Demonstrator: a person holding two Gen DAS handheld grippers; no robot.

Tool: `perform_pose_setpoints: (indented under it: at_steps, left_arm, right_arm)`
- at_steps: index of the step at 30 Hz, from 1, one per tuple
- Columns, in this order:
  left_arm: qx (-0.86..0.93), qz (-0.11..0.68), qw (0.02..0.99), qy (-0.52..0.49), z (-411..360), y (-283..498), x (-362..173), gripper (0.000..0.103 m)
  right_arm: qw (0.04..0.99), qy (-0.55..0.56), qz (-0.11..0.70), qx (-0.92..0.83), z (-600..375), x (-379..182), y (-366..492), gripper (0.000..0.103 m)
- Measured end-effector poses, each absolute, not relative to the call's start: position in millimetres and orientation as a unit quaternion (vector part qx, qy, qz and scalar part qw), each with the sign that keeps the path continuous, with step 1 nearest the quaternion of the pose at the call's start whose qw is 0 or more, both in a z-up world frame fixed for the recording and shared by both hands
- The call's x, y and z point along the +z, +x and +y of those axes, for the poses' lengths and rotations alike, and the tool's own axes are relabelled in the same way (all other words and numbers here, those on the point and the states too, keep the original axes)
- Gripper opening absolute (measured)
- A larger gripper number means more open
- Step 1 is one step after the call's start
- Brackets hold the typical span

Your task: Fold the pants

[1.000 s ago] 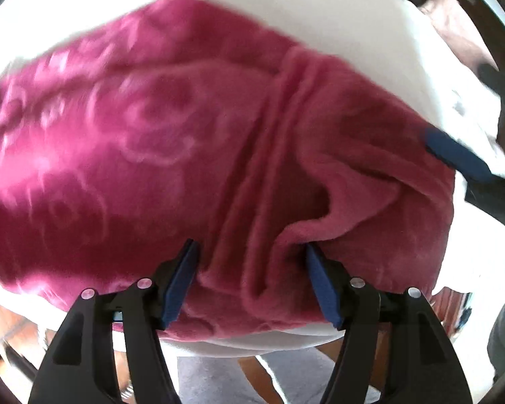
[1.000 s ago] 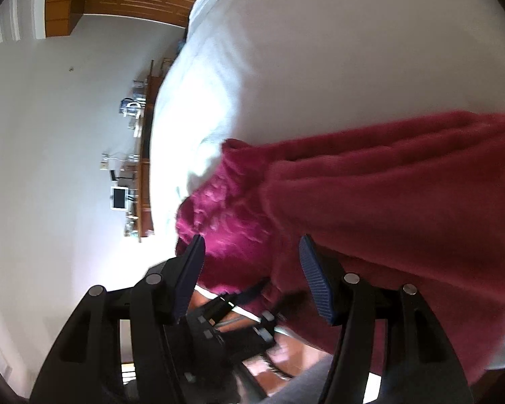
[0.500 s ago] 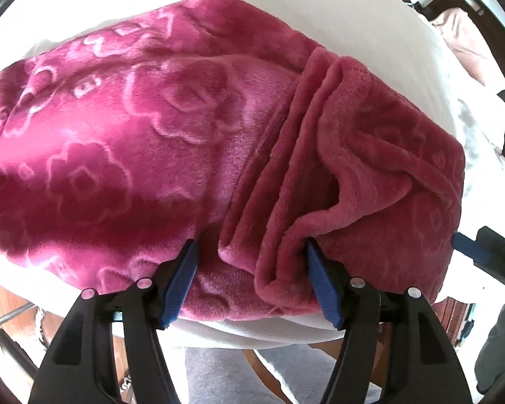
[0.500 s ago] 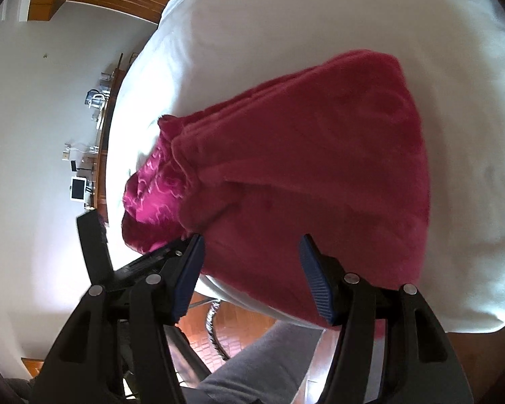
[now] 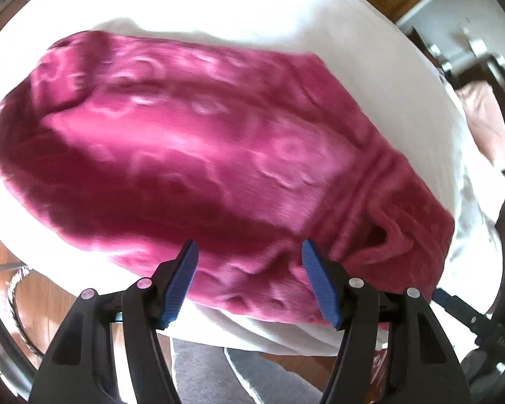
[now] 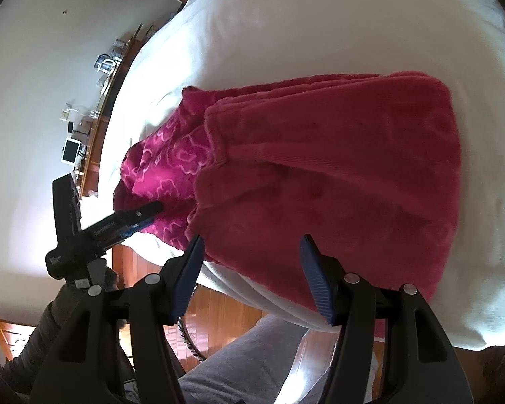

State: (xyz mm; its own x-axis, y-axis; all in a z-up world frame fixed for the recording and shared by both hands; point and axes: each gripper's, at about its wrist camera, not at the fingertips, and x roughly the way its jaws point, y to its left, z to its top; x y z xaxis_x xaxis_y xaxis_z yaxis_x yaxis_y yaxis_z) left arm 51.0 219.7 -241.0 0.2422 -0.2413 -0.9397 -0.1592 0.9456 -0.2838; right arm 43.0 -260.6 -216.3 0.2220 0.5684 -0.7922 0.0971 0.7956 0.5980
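The magenta fleece pants [image 5: 198, 168] with a pale flower pattern lie folded in a thick stack on the white bed [image 5: 286, 27]. In the right wrist view the pants [image 6: 336, 168] show a plain folded layer on top. My left gripper [image 5: 249, 282] is open and empty, just off the near edge of the stack. My right gripper [image 6: 252, 276] is open and empty at the near edge of the folded end. The left gripper also shows in the right wrist view [image 6: 131, 222], its fingers touching the patterned end.
The bed's near edge [image 6: 269, 299] drops to a wooden floor [image 6: 219, 313]. The person's grey trouser leg [image 6: 239, 363] is below. A shelf with small items [image 6: 84, 134] runs along the white wall at left. A pinkish cloth [image 5: 484, 118] lies at far right.
The left gripper has slid left along the near edge of the pants, away from the folded cuff. The right gripper has drawn closer to the folded end. Both stay open.
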Motion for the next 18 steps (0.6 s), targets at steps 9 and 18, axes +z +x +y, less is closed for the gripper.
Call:
perform_pose_setpoints:
  at_steps: [9, 18]
  left_arm:
    - [0.051, 0.586, 0.775, -0.231, 329.1, 52.4, -238.5, 0.065]
    - [0.118, 0.536, 0.769, -0.327, 432.5, 52.6, -242.3, 0.075]
  right_arm:
    - [0.726, 0.258, 0.615, 0.166, -214.6, -217.0, 64.5, 0.06]
    - [0.718, 0.254, 0.623, 0.177, -165.1, -216.3, 91.0, 0.06]
